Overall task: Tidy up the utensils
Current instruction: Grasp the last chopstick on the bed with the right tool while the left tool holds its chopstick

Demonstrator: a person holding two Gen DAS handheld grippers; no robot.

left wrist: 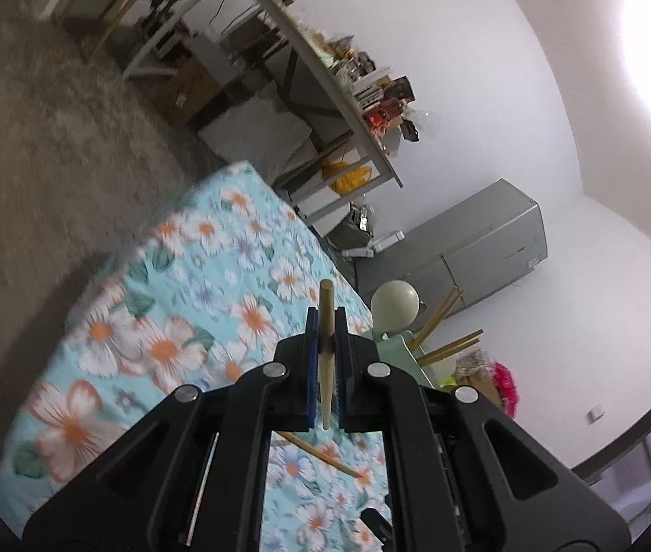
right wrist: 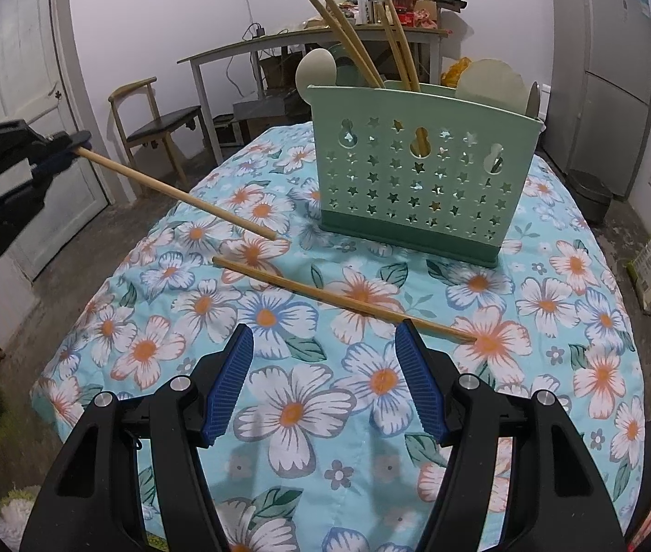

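Left gripper (right wrist: 77,143): jaws clamped on pale wooden chopstick (right wrist: 178,193), tip low over floral tablecloth (right wrist: 279,414). Centre: second chopstick (right wrist: 343,299), darker, flat on cloth. Right gripper (right wrist: 323,386): jaws wide, empty. Behind: green star-punched holder (right wrist: 422,175) with chopsticks, spoons.

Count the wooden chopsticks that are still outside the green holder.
2. One chopstick is clamped in the left gripper, raised above the cloth. The other chopstick lies on the floral tablecloth before the green holder. None seems hidden.
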